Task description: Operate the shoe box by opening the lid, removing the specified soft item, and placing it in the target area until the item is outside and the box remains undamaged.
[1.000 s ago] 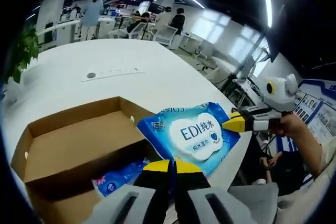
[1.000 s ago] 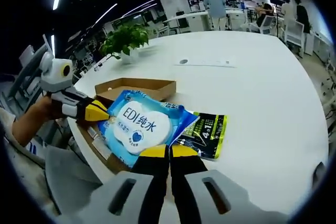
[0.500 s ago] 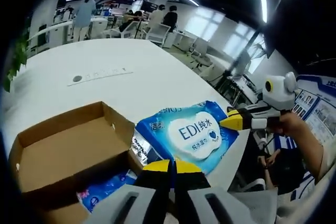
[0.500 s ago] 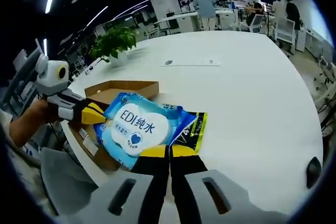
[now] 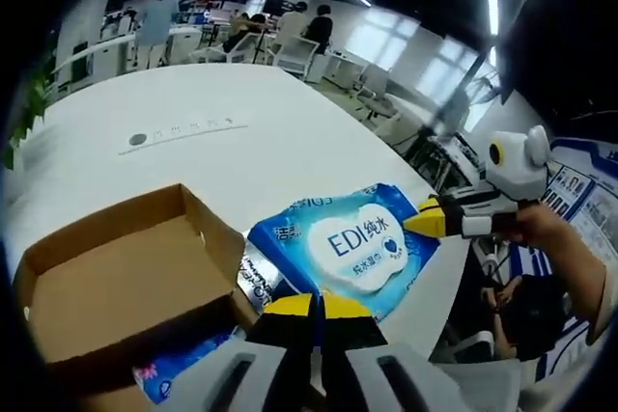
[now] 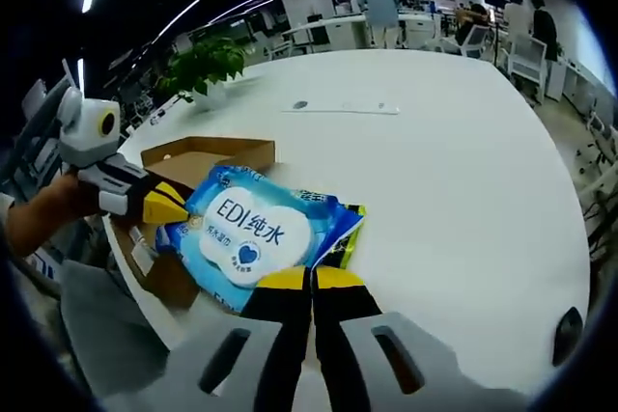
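Observation:
A blue wet-wipes pack point(image 5: 352, 243) with a white label hangs over the white table beside the open cardboard shoe box point(image 5: 116, 277). My left gripper point(image 5: 314, 308) is shut on its near edge. From the right, the right gripper's yellow fingertips point(image 5: 425, 224) pinch the opposite corner. In the right gripper view the same pack point(image 6: 256, 233) lies ahead of my right gripper point(image 6: 311, 282), which is shut on it. There the left gripper point(image 6: 164, 205) grips its left end, and the box point(image 6: 193, 156) is behind.
A blue flowered pack point(image 5: 183, 364) lies inside the box. A dark green-edged packet point(image 6: 346, 236) lies under the wipes. A socket plate point(image 6: 343, 105) and a potted plant point(image 6: 203, 65) stand farther off on the table point(image 6: 454, 171). People and chairs are beyond its far edge.
Both grippers stay shut on the wipes pack. Both views have shifted. The pack now covers more of the green-edged packet, and the box sits further left in the left gripper view.

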### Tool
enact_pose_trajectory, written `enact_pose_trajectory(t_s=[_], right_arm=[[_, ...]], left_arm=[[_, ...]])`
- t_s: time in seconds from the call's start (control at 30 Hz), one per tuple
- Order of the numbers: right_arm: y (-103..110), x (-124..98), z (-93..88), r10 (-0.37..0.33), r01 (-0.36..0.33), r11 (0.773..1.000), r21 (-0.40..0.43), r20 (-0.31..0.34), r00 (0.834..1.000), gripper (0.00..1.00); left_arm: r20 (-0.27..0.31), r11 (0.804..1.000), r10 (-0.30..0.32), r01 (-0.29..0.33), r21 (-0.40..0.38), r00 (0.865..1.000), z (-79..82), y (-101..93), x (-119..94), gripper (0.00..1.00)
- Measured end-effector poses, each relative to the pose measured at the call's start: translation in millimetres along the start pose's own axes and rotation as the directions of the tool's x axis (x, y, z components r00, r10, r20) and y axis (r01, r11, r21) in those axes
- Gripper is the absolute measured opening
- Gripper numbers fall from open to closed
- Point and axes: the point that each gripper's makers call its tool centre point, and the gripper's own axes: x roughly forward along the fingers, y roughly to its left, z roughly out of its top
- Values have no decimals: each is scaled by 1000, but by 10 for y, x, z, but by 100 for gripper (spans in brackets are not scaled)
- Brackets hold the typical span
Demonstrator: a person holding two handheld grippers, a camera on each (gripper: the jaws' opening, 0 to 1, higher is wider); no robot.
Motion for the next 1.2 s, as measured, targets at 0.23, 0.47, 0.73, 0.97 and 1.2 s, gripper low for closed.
enact_pose_trajectory(t_s=[0.23,0.47,0.73,0.97,1.2], right_arm=[[-116,234,-33,-11,11,1000,-14,-19,1000,0],[-234,435,-20,-38,37,999,-24,-14,999,0],[-315,664,-33,-70,70,997,-28,-10,997,0],[-351,816,-95,-90,88,995,-35,-36,995,0],[-404,897,-132,-110,109,994,-23,-24,994,0]], left_arm=[[-29,999,46,-45,27,999,-3,81,117,0],[-49,995,84,-81,62,995,-1,148,231,0],[-53,990,116,-111,91,992,0,200,287,0],[-54,985,136,-129,118,989,26,229,317,0],[-52,974,164,-154,165,985,29,253,346,0]])
